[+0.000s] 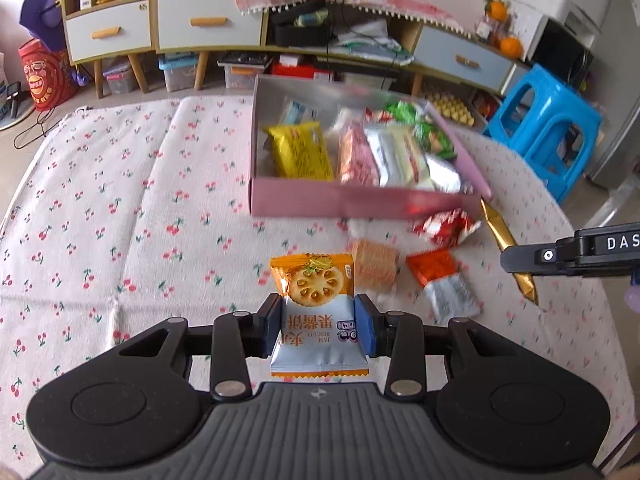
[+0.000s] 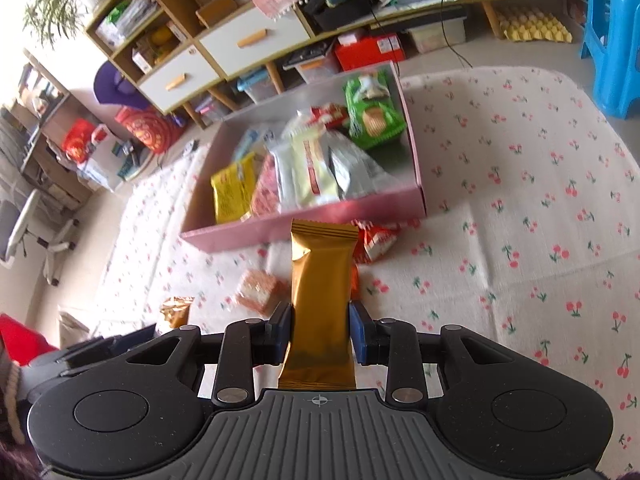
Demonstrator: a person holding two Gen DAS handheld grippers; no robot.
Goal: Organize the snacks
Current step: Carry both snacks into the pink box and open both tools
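Note:
My left gripper (image 1: pixel 319 326) is shut on a jam biscuit packet (image 1: pixel 314 280), orange and white, held above the cherry-print cloth. My right gripper (image 2: pixel 320 330) is shut on a long gold snack bar (image 2: pixel 320 280); the same gold snack bar (image 1: pixel 508 248) shows at the right of the left wrist view, under the right gripper's black finger. Ahead stands a pink box (image 1: pixel 340 200) holding several snack packets; the pink box (image 2: pixel 304 224) also lies beyond the gold bar. Loose on the cloth before it lie a wafer pack (image 1: pixel 374 266), a red-and-white packet (image 1: pixel 448 226) and an orange-and-silver packet (image 1: pixel 444 280).
The cherry-print cloth (image 1: pixel 140 220) covers the table. Beyond its far edge stand a low cabinet with drawers (image 1: pixel 208 24) and floor clutter. A blue plastic stool (image 1: pixel 548 128) is off the table's right corner. A person's red sleeve (image 2: pixel 20 340) shows at left.

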